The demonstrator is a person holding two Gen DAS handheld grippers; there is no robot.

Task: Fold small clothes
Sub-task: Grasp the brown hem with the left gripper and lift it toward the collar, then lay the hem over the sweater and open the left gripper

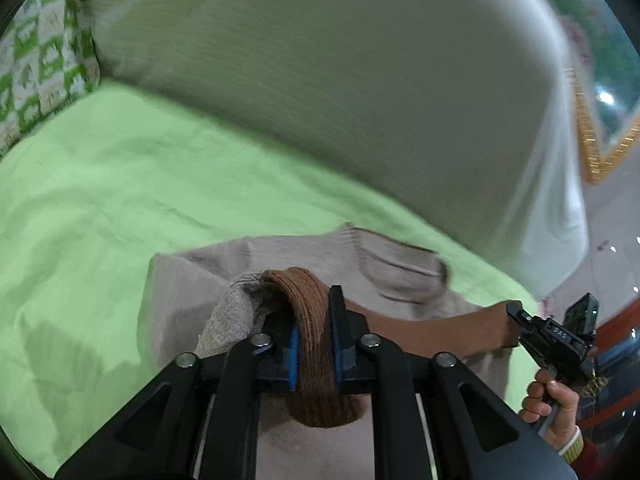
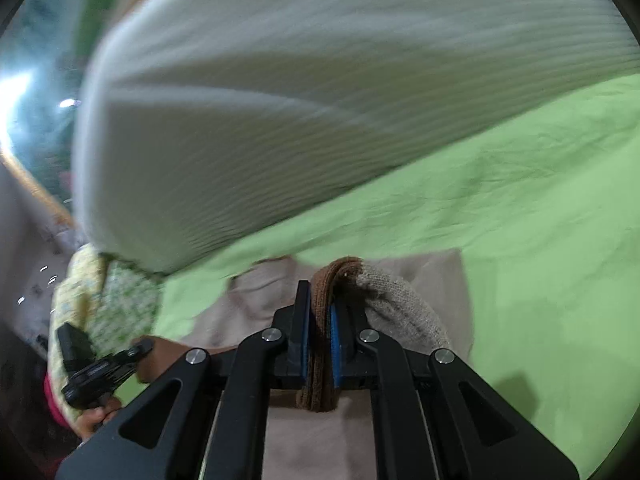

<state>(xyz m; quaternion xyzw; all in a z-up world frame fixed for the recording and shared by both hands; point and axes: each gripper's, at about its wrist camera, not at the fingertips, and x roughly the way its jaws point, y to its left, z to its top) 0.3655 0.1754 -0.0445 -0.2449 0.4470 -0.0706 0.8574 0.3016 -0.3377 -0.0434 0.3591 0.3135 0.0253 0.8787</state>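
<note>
A small beige knit sweater (image 1: 280, 264) with a brown ribbed hem lies on the green sheet, its collar (image 1: 404, 276) toward the far side. My left gripper (image 1: 314, 320) is shut on the brown hem (image 1: 308, 320), bunched with beige knit and lifted over the sweater body. My right gripper (image 2: 320, 320) is shut on the brown hem (image 2: 322, 312) at the other corner, beige knit (image 2: 400, 312) draped beside it. The right gripper also shows in the left wrist view (image 1: 516, 312), and the left gripper in the right wrist view (image 2: 140, 350), each clamped on brown cloth.
A green sheet (image 1: 120, 184) covers the bed. A large white ribbed pillow (image 1: 340, 80) stands just behind the sweater. A green patterned cushion (image 1: 40, 60) is at the far left. A patterned cloth (image 2: 120, 304) hangs at the bed's edge.
</note>
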